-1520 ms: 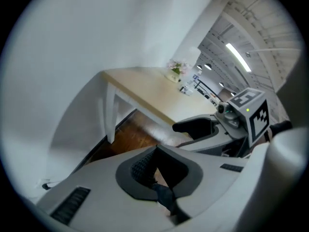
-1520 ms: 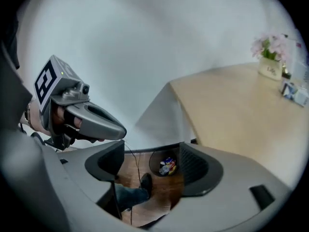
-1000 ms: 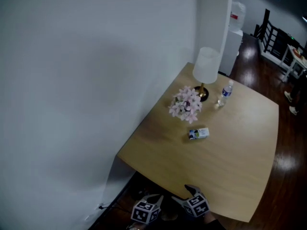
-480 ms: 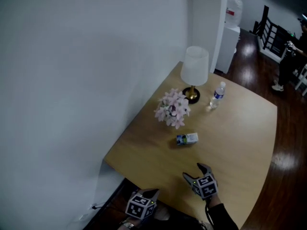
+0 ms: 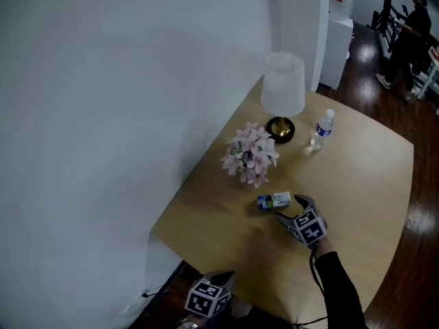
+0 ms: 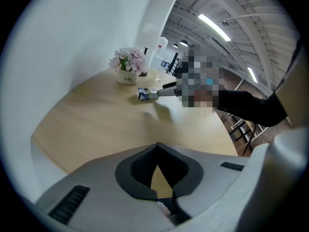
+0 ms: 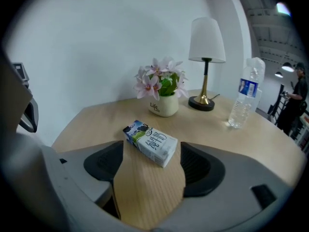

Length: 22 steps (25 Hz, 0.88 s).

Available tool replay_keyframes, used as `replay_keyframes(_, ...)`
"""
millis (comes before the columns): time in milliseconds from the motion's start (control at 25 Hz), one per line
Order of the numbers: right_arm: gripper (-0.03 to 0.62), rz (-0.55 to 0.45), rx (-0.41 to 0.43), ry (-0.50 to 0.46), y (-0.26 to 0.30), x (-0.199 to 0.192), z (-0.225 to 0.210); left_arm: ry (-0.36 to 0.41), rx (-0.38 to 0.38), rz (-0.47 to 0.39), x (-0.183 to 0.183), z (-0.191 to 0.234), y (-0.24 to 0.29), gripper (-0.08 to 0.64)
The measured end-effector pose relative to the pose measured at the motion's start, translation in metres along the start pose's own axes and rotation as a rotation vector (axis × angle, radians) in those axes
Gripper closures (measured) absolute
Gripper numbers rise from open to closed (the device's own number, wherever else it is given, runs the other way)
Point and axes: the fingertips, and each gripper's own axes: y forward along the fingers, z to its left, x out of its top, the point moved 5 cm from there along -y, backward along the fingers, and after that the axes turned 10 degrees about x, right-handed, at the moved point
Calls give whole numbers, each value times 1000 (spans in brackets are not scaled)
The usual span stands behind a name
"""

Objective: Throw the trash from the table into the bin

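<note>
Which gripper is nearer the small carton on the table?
Right. The right gripper is over the table, jaws open, with the carton lying at their mouth, not gripped. The left gripper sits back off the table's near edge, well away from it.

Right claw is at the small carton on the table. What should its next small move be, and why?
Probably ease the right claw forward and down until the carton lies fully between its jaws, then close. The jaws stand wide apart, and the carton lies flat on the table just at their tips, untouched by either pad.
</note>
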Motion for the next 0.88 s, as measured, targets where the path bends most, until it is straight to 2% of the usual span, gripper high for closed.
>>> replay_keyframes(120, 147, 37, 53, -56, 20, 3, -13, 10, 9, 5, -1, -1, 10, 557)
replay_keyframes(440, 147, 162, 152, -210, 52, 3, -21, -9, 16, 38, -8, -3, 14, 557)
replay_keyframes(480, 170, 183, 147, -224, 53, 0, -18, -13, 15, 38, -11, -3, 15, 557)
replay_keyframes(560, 269, 211, 125, -237, 52, -5, -14, -14, 14, 30, -13, -2, 17, 557)
replay_keyframes(600, 294, 213, 120, -235, 50, -6, -12, -13, 12, 25, -12, -1, 17, 557)
replay_keyframes(880, 321, 196, 129, -191, 20, -23, 29, -17, -10, 4, -10, -4, 13, 557)
